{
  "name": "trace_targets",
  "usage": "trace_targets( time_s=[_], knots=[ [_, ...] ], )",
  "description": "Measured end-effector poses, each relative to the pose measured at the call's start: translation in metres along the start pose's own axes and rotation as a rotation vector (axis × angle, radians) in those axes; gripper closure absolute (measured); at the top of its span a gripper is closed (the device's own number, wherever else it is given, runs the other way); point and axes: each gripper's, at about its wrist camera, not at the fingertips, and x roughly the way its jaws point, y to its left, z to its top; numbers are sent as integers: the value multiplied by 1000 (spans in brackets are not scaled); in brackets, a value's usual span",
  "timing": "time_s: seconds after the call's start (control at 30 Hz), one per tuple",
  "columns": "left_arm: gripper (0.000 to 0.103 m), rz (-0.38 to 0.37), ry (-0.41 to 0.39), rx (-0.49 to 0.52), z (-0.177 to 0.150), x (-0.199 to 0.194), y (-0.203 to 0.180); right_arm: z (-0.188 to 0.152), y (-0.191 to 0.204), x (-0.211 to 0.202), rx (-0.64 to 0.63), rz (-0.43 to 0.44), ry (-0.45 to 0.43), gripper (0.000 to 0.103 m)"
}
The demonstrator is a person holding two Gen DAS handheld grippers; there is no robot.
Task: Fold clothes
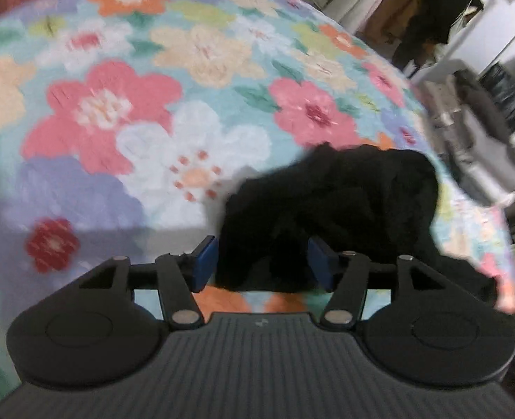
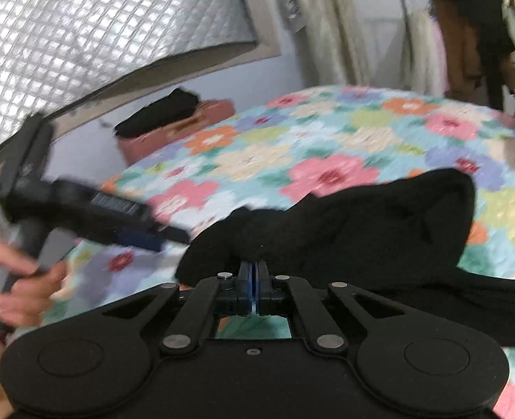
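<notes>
Left wrist view: black garment (image 1: 330,209) lies bunched at lower centre on the floral bedspread (image 1: 117,104), unfolded. Left gripper (image 1: 262,262) gapes around a fold, not pinching; right gripper (image 2: 254,272) clamps cloth. Folding looks barely begun.

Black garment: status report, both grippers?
Right gripper shut on black garment. Left gripper open, fingers straddling the cloth. Garment bunched on floral bedspread. Nothing in the way.

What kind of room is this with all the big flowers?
Most likely a bedroom. There is a bed with a flowered bedspread, clothes hanging on a rack by the wall, and a black garment lying on the bed for folding.
</notes>
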Motion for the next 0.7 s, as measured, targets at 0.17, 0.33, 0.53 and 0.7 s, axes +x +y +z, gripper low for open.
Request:
trace_targets(
  time_s=[0.17,0.33,0.53,0.7],
  knots=[
    [42,-53,59,-13,-4,-2,3,-16,28,-10,17,233,48,101],
    [36,-46,52,-3,-5,0,-2,-28,54,1,-264,-63,50,99],
    [29,137,71,109,-11,28,-12,-13,-21,21,-99,-303,-1,56],
    [25,149,70,86,-13,47,-6,-8,-70,27,11,-377,-3,38]
  ],
)
